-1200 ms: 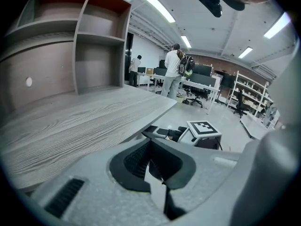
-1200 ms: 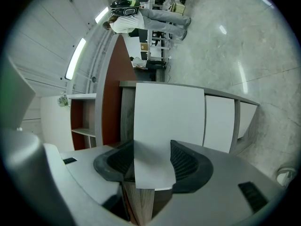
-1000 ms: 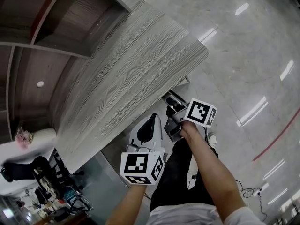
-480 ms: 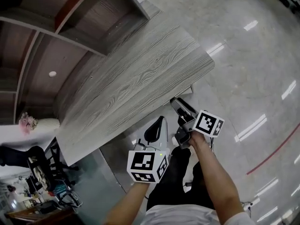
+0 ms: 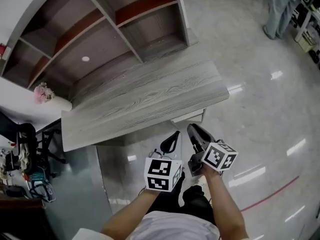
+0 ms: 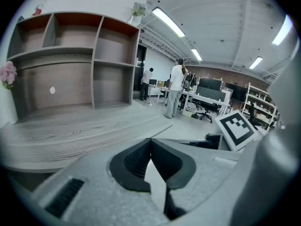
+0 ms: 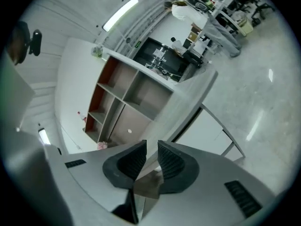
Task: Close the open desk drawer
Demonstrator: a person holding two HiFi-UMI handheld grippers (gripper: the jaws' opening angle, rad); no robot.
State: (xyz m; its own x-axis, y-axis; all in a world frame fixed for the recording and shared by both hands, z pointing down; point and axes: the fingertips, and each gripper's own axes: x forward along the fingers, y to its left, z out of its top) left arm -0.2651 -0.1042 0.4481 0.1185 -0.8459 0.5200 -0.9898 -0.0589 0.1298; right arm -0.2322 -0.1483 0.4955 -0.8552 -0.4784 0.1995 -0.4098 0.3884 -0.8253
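Note:
The grey wood-grain desk (image 5: 145, 96) runs across the middle of the head view. A white drawer front (image 5: 189, 118) shows just under its near edge; I cannot tell how far out it stands. Both grippers hang in the air short of that edge, touching nothing. My left gripper (image 5: 171, 140) has its black jaws shut, tips meeting, and holds nothing (image 6: 150, 142). My right gripper (image 5: 196, 132) is beside it to the right. Its jaws are closing, with a narrow gap left and nothing between them (image 7: 151, 147). The right gripper view shows the desk (image 7: 188, 102) tilted.
A brown shelf unit (image 5: 115, 29) stands behind the desk, with pink flowers (image 5: 41, 92) at its left. A black office chair (image 5: 25, 144) and clutter are at the far left. One person (image 5: 280, 9) stands on the glossy floor at the top right. A red line (image 5: 270, 194) crosses the floor.
Both grippers have drawn back from the desk's edge and risen, now lower in the head view. The right gripper has rolled. The head view has swung up, taking in the shelf unit.

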